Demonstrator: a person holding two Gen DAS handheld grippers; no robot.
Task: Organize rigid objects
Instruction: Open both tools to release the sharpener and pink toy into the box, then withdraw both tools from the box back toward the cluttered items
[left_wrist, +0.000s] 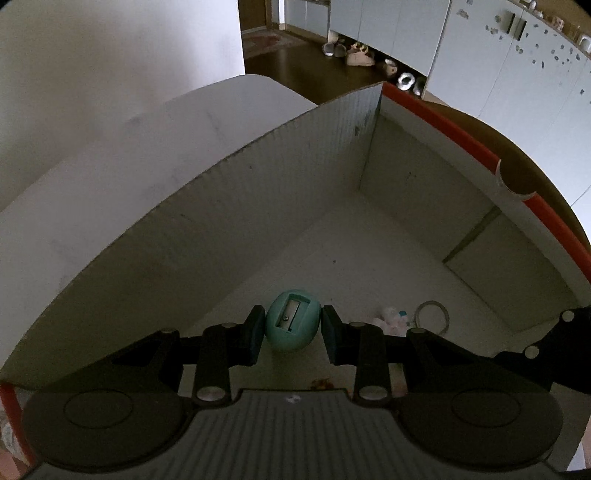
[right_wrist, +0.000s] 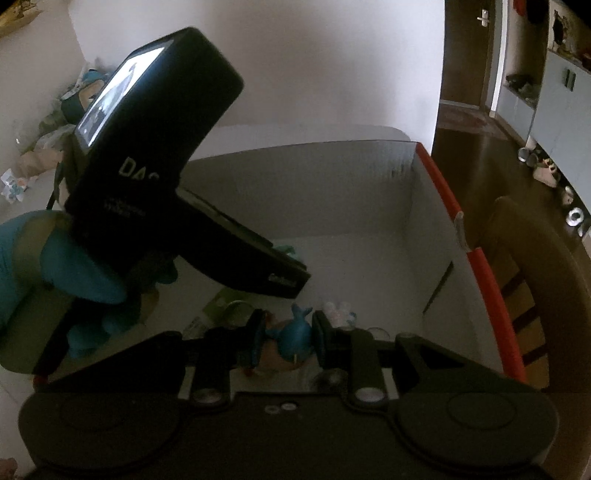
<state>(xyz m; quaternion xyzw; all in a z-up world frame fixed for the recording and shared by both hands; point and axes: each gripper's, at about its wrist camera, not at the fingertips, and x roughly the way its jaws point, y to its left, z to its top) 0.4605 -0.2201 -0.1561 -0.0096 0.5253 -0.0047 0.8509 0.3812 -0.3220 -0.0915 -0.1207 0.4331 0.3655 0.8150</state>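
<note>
Both transfers are mid-way: the left gripper (left_wrist: 293, 328) clamps a teal egg-shaped pencil sharpener (left_wrist: 292, 320) over the cardboard box (left_wrist: 221, 206), the right gripper (right_wrist: 289, 338) clamps a blue whale figure (right_wrist: 295, 332), neither released, with small items, apparently toys, just beyond the fingertips

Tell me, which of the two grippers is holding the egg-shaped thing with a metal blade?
The left gripper: its teal egg-shaped sharpener shows a blade. The right gripper holds a blue whale toy.

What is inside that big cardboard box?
On the box floor lie a clear ring and a small pinkish toy. The grippers cover the near floor; the left one holds a teal sharpener over it.
</note>
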